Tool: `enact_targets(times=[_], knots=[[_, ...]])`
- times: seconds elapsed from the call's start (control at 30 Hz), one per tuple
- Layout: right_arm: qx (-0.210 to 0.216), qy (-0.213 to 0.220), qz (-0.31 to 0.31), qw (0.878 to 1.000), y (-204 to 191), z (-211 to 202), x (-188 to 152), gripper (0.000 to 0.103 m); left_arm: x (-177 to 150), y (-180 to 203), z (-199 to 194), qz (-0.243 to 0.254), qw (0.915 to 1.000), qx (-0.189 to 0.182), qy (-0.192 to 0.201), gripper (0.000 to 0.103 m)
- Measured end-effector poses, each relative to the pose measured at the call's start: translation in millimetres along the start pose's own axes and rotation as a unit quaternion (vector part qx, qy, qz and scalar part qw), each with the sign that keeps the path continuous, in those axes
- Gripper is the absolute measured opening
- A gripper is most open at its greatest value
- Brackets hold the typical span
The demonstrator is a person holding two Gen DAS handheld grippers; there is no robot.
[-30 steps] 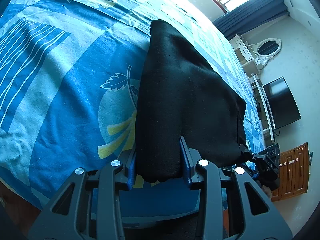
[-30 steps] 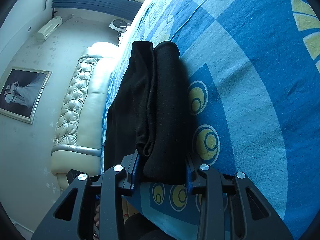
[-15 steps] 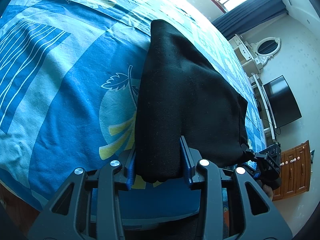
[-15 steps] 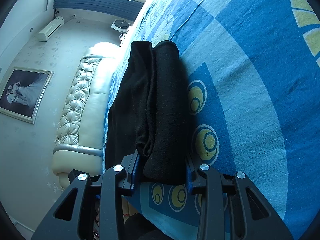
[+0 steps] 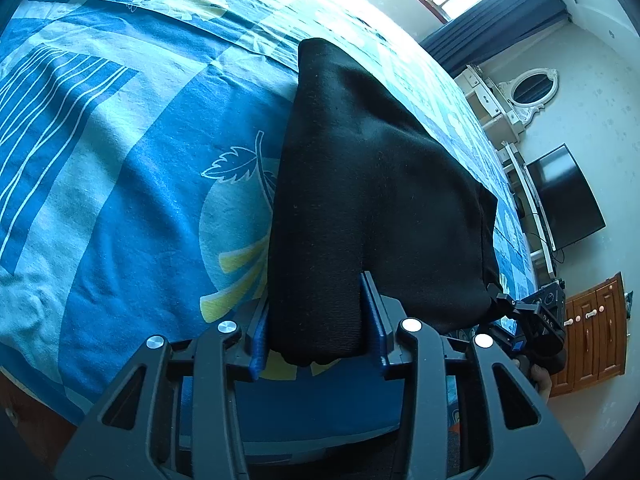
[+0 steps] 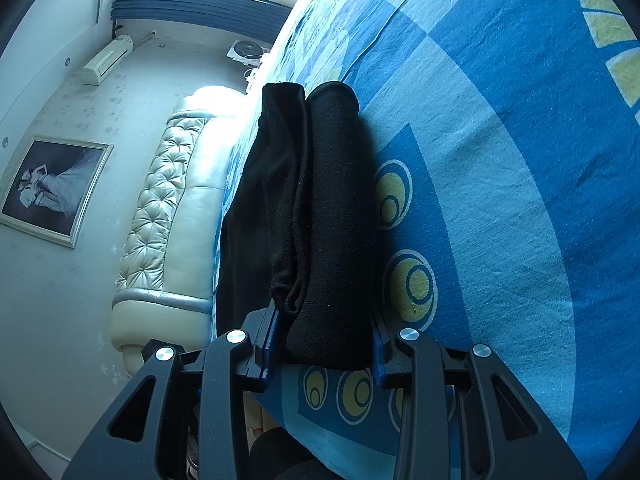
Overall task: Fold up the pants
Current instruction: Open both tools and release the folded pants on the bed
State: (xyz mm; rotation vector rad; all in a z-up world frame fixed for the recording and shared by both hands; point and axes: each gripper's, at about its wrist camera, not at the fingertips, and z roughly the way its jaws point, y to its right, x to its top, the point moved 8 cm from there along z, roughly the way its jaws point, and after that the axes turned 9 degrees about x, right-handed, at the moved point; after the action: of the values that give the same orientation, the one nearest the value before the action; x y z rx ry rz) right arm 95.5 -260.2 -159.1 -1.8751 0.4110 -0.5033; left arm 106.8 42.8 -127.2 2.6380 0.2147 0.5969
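Note:
The black pants (image 5: 372, 200) lie folded in several layers on the blue patterned bedspread (image 5: 120, 184). My left gripper (image 5: 316, 320) is shut on the near left corner of the folded bundle. My right gripper (image 6: 324, 332) is shut on the near right corner, where the stacked layers (image 6: 320, 220) stand thick between the blue pads. The right gripper also shows in the left wrist view (image 5: 536, 320), at the bundle's far edge. The far end of the pants rests on the bed.
A tufted cream headboard (image 6: 172, 216) and a framed picture (image 6: 52, 188) are to the left in the right wrist view. A television (image 5: 564, 196), a white dresser with mirror (image 5: 520, 92) and a wooden cabinet (image 5: 592, 328) stand beyond the bed.
Almost nothing has changed. Both grippers keep their hold on the pants, with only a slight shift of the views.

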Motion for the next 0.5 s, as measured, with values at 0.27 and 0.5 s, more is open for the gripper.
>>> enact_targets(times=[0.27, 0.5], knots=[[-0.016, -0.023, -0.03, 0.999, -17.2, -6.1, -4.6, 0.072, 7.5, -1.5, -10.9, 0.066, 0.9898, 0.112, 0.058, 0.091], [-0.165, -0.023, -0.086, 0.982, -21.8, -27.4, -19.9, 0.08, 1.4, 18.7, -37.9, 0.149, 0.9587, 0.213, 0.114, 0.093]])
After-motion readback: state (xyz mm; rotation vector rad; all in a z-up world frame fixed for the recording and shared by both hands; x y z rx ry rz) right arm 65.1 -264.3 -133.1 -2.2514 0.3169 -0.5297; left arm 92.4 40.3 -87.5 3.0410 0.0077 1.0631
